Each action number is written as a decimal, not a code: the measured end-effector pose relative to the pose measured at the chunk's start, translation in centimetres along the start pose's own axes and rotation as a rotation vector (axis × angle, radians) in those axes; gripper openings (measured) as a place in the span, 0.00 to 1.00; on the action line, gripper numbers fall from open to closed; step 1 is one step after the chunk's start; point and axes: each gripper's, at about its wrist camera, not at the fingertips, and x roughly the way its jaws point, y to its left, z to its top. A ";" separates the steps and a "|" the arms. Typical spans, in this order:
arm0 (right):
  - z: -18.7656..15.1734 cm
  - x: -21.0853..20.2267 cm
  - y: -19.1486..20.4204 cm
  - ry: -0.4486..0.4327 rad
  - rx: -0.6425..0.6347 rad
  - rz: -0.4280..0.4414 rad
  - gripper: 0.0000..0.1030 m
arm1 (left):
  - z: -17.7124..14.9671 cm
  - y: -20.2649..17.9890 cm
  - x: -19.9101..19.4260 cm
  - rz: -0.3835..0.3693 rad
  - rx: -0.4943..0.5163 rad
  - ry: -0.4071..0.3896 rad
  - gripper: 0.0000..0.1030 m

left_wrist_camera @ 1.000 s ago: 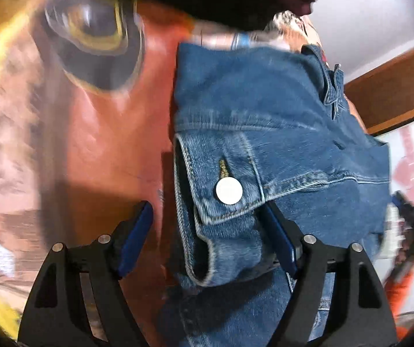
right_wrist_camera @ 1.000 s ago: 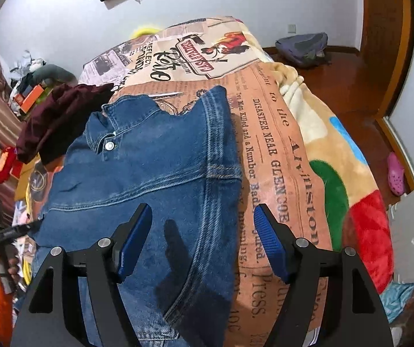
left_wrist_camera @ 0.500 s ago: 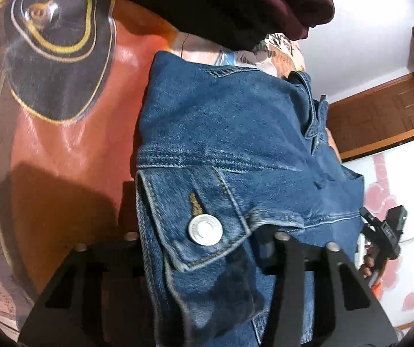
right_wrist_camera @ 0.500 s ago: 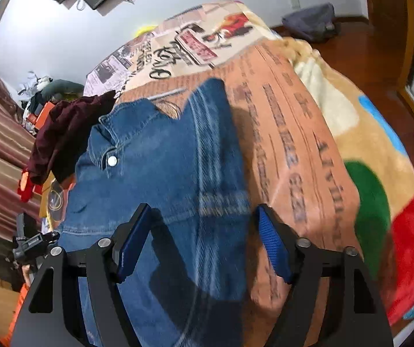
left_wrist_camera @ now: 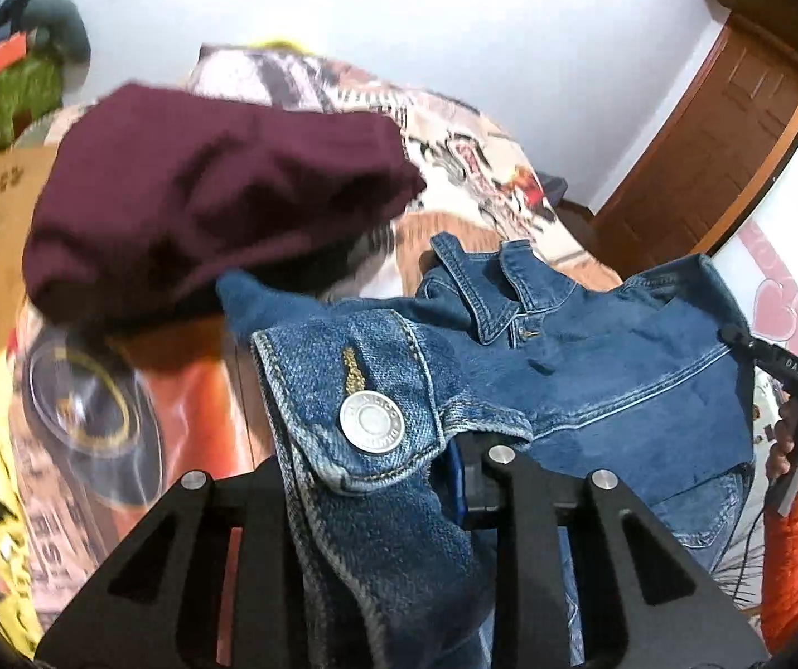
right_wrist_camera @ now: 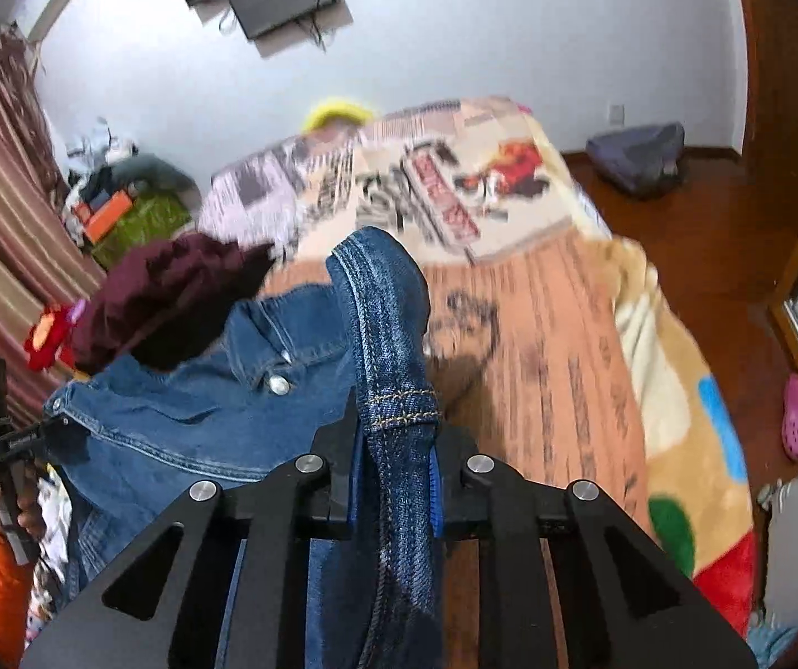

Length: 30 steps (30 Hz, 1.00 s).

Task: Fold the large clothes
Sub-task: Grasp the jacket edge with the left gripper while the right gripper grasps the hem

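Observation:
A blue denim jacket (left_wrist_camera: pixel 594 368) hangs lifted above the bed between both grippers. My left gripper (left_wrist_camera: pixel 382 479) is shut on the jacket's cuff, the one with the silver snap button (left_wrist_camera: pixel 372 422). My right gripper (right_wrist_camera: pixel 393 474) is shut on a stitched hem of the same jacket (right_wrist_camera: pixel 175 418), whose collar and a snap (right_wrist_camera: pixel 279 384) show to its left. The fingertips of both grippers are hidden by denim.
A dark maroon garment (left_wrist_camera: pixel 203 206) lies heaped on the bed behind the jacket, also in the right wrist view (right_wrist_camera: pixel 164 290). The bed carries a newspaper-print blanket (right_wrist_camera: pixel 555 345). Wooden floor with a grey bag (right_wrist_camera: pixel 638 159) and a pink shoe (right_wrist_camera: pixel 797 418) lies to the right.
Both grippers closed on the jacket, the left on the cuff and the right on the hem. Both then lifted it up off the bed.

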 end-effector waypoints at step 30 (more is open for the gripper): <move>-5.1 -2.2 -1.1 0.084 -0.141 -0.176 0.57 | -5.6 2.6 2.7 0.203 0.024 0.183 0.55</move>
